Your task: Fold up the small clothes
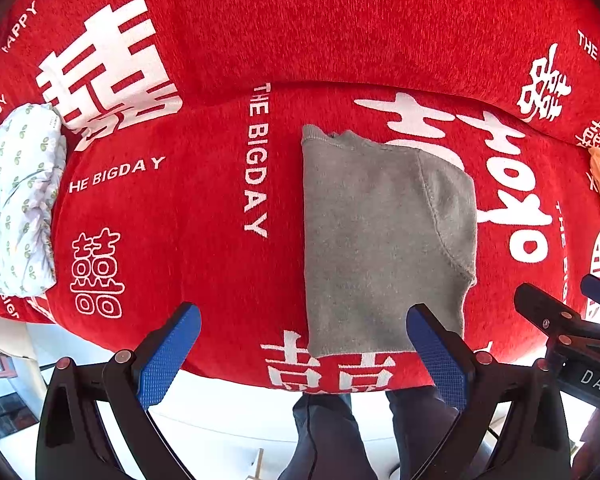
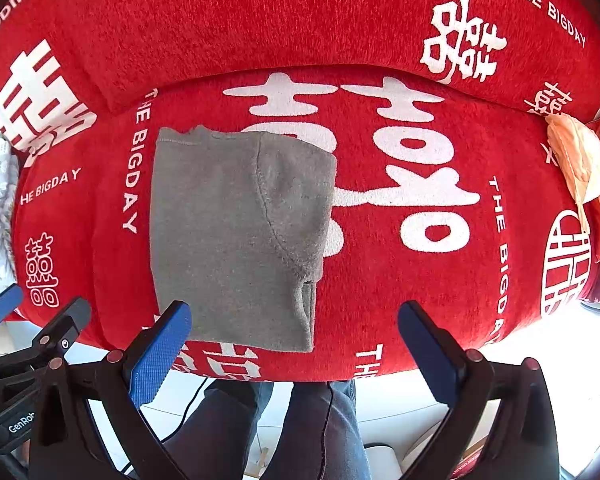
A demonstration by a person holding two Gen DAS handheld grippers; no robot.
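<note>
Grey garment (image 2: 236,236), part-folded on red cover (image 2: 380,300); left gripper (image 1: 304,344) and right gripper (image 2: 296,340) spread wide, empty; near hem to be pinched at both corners, folded evenly away.

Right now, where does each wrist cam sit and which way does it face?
Left wrist view: on the left gripper, looking forward and down at the folded grey knit garment on the red sofa cover with white lettering; its open blue-padded fingers and the person's dark trouser legs show, with the right gripper at the right edge.
Right wrist view: on the right gripper, same direction, slightly rightward; the left gripper shows at left.
Shared: garment, cover, white floral cloth, peach cloth, legs.
</note>
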